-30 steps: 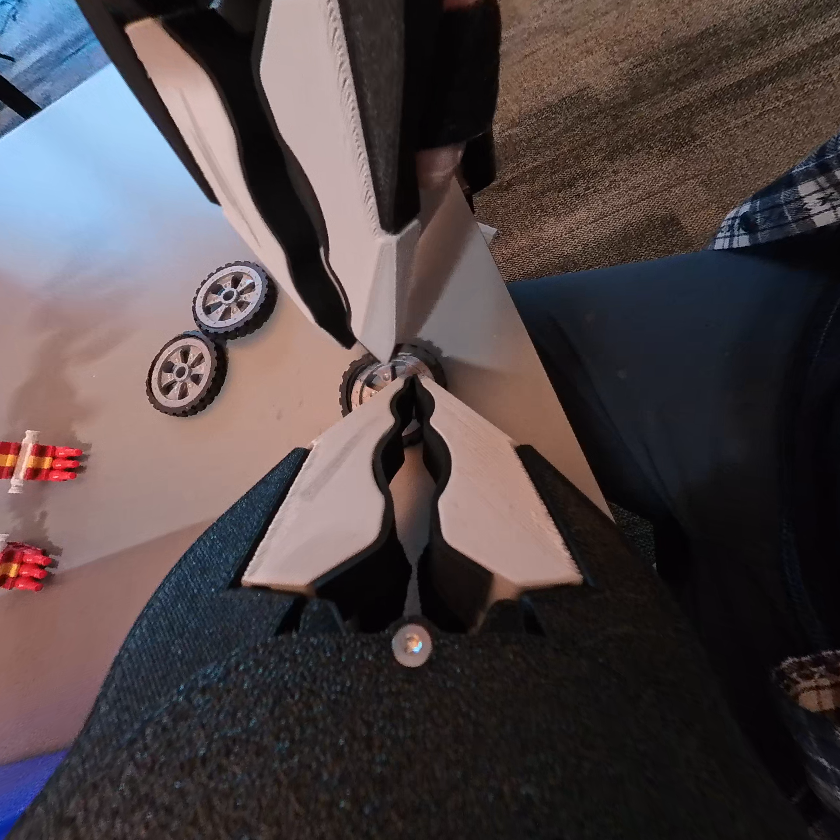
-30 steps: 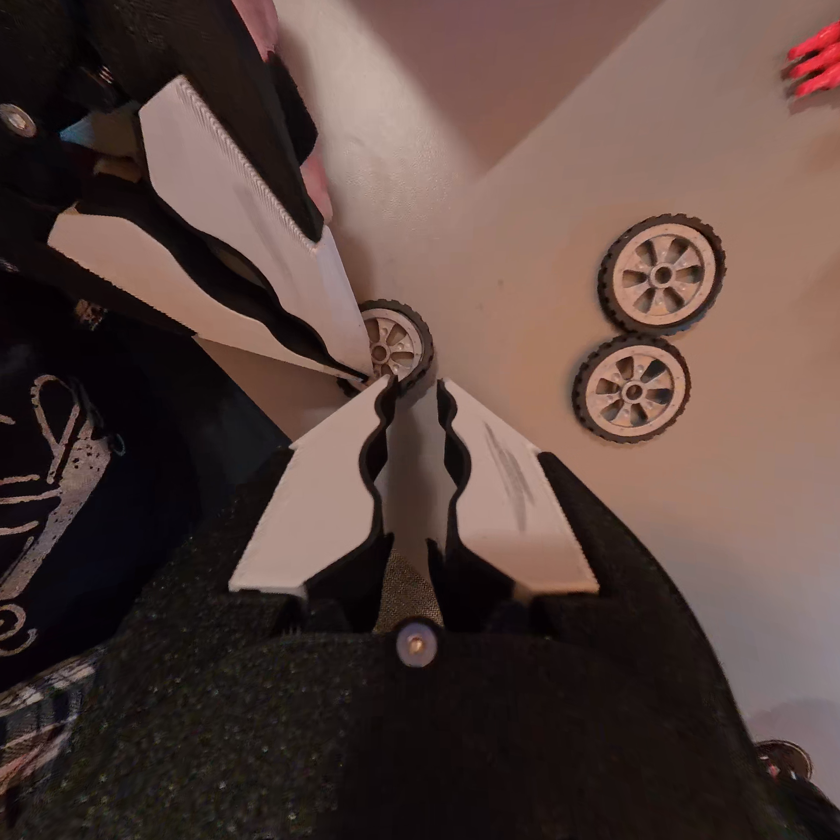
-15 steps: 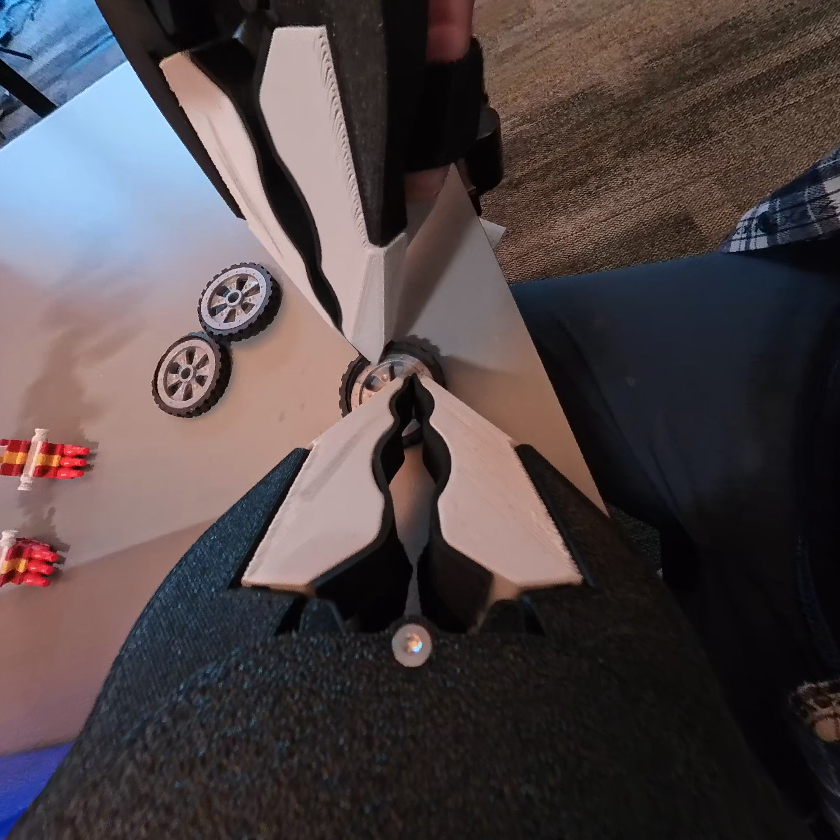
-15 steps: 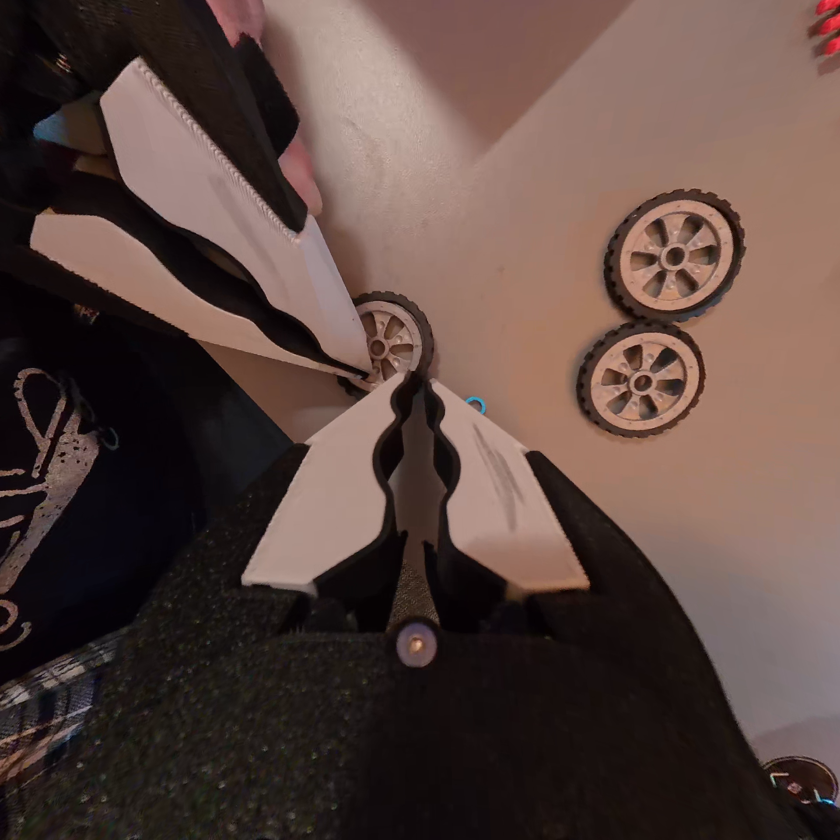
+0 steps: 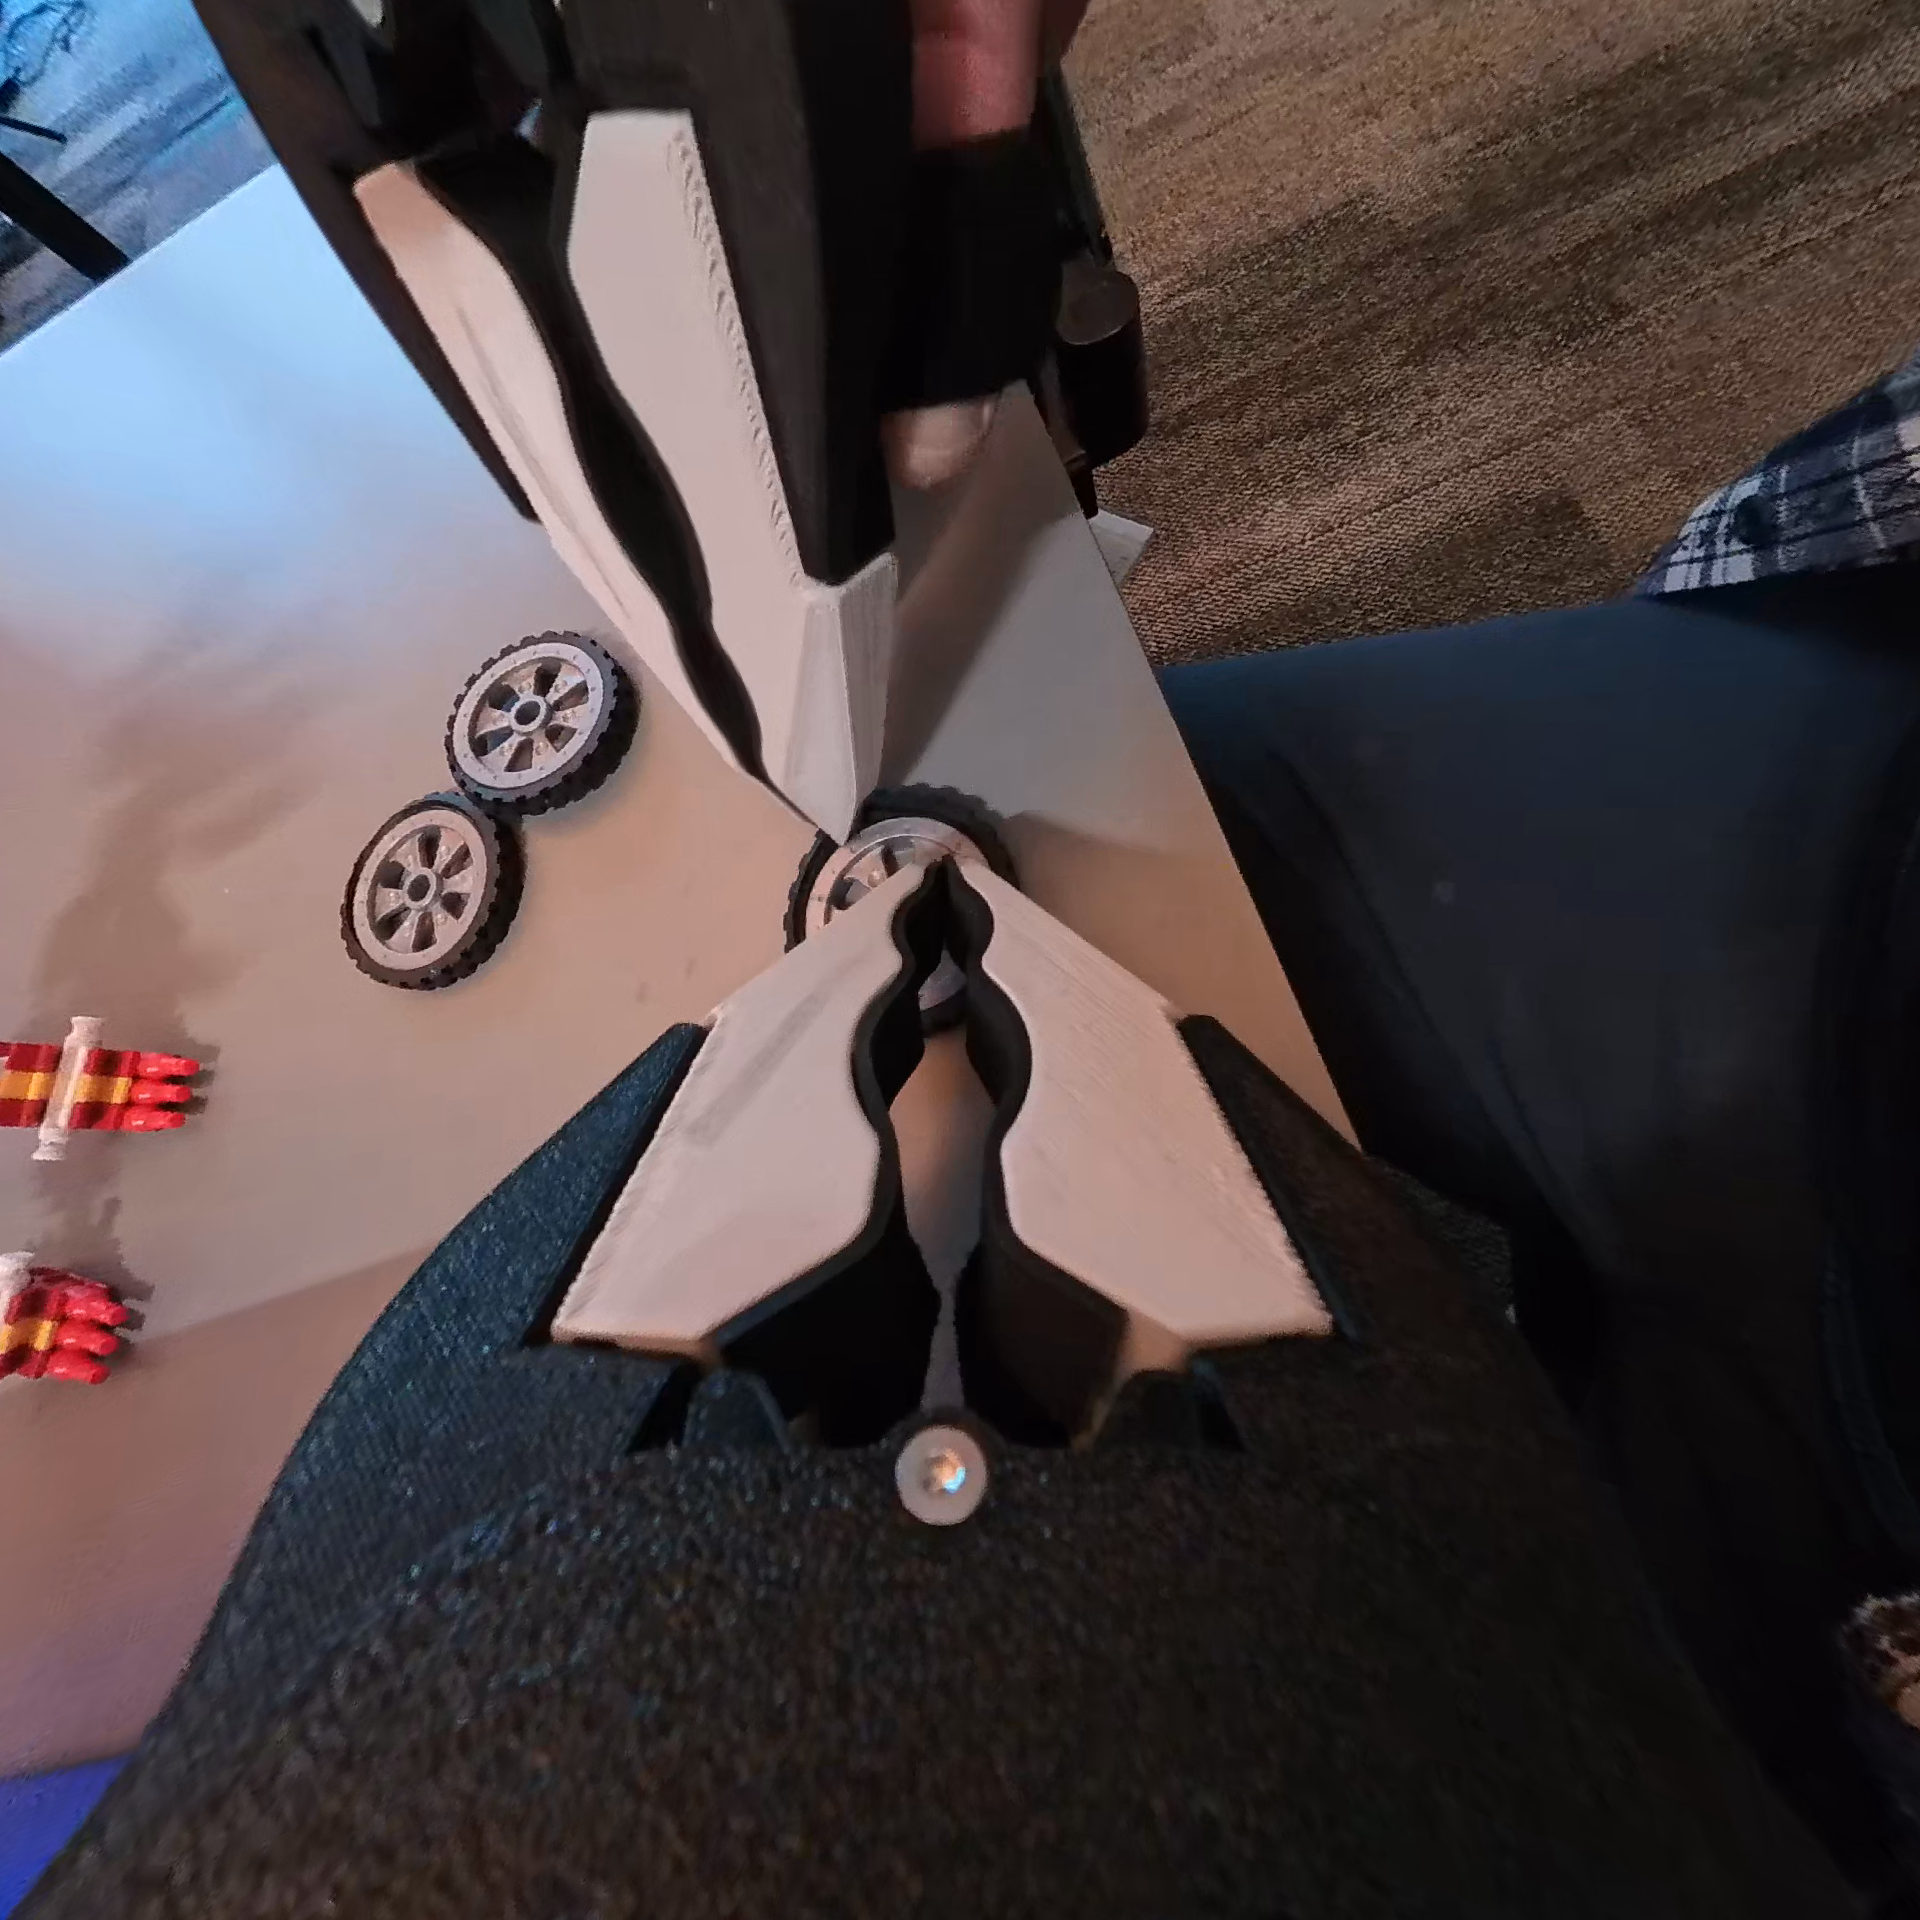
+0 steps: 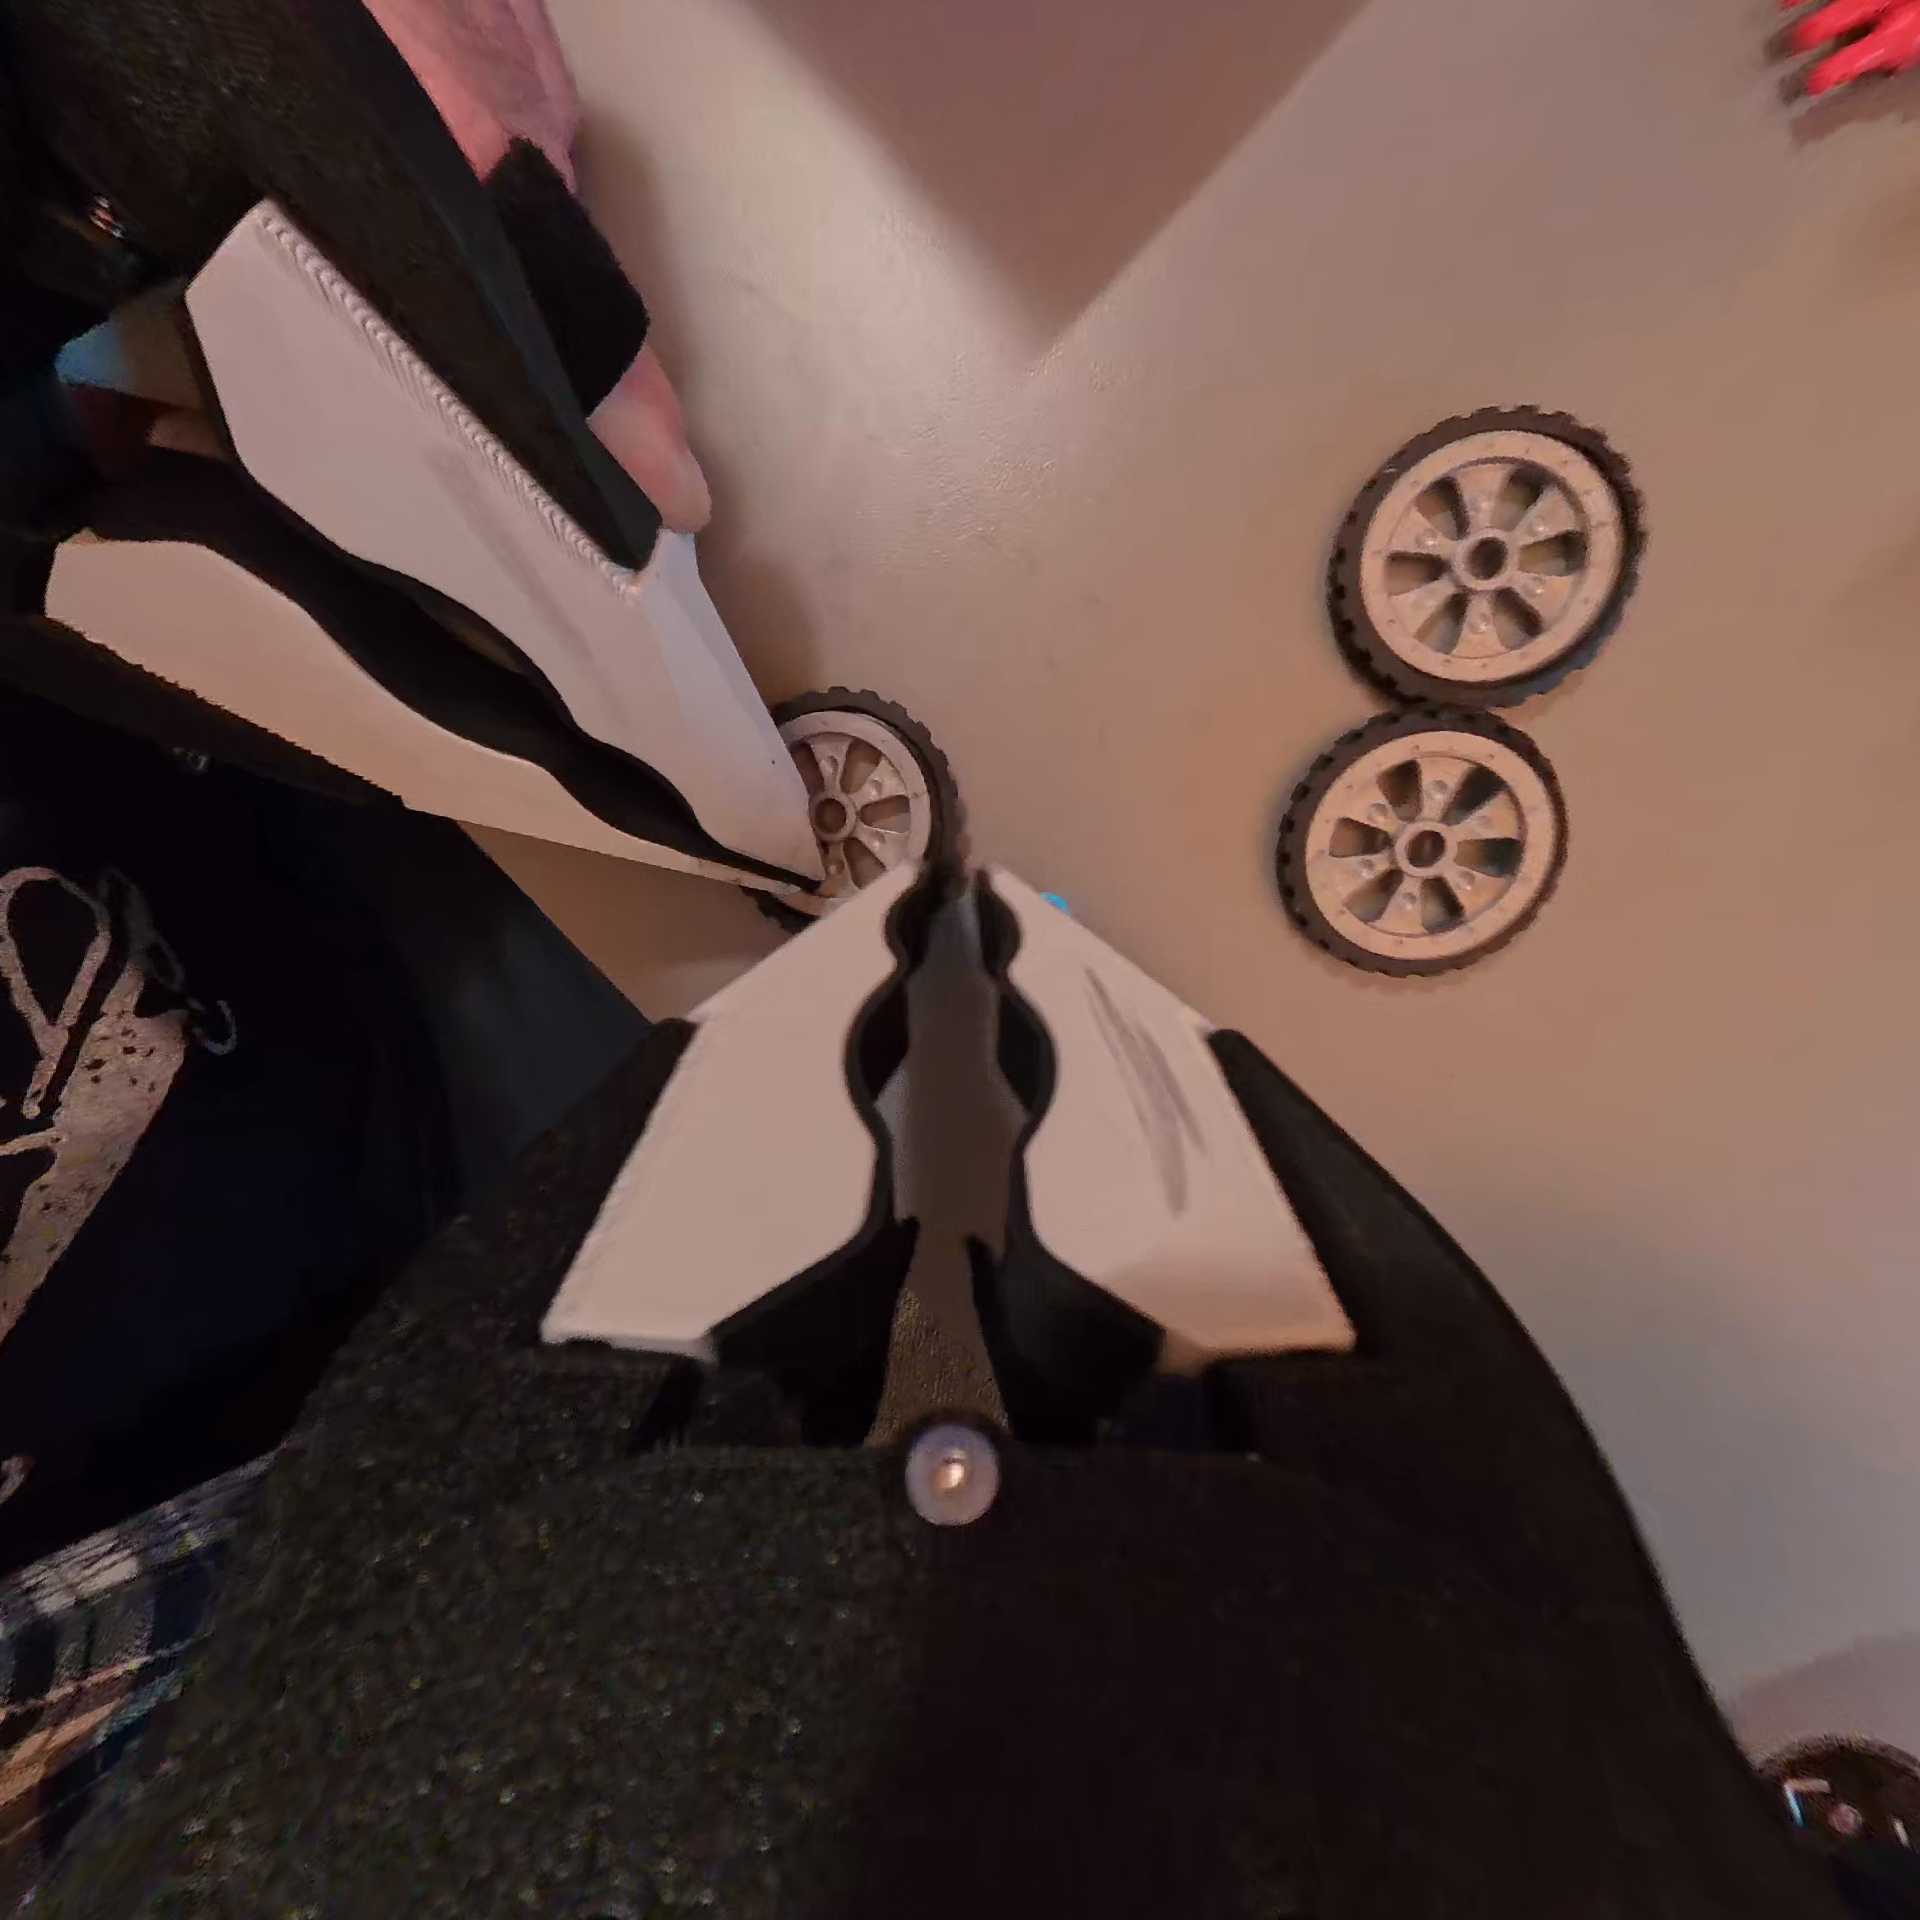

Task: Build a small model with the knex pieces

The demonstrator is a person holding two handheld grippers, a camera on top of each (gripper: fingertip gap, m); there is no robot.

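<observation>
The small toy wheel [image 5: 894, 862] — black knobby tyre, grey spoked hub — sits near the table's corner edge, and both grippers meet at it. In the left wrist view the left gripper [image 5: 943, 883] has its white fingers pinched nearly together over the wheel's top, w/ the hub showing just past the tips; jaws narrow, closed on the wheel as far as the view shows. The right gripper [image 5: 821, 821] comes in from above in that view, its tips together and touching the wheel's rim.

From the right wrist view the same wheel [image 6: 868, 800] stands tilted, the left gripper [image 6: 800, 873] clamped at its lower-left side. The right gripper [image 6: 951, 883] has jaws drawn almost shut just below the wheel's tyre; something thin and dark lies between the fingers, can't tell what, and a small blue bit [image 6: 1055, 902] peeks out beside the tip.

Two more wheels [image 6: 1486, 561] [image 6: 1423, 842] lie flat, touching each other, well apart to the side on the pale table [image 6: 1143, 416]. Red-and-yellow toy parts [image 5: 94, 1086] [image 5: 52, 1325] lie farther off — left edge of the left view. Brown carpet [image 5: 1455, 260] and a person's dark trouser leg [image 5: 1558, 935] lie beyond the table edge.
</observation>
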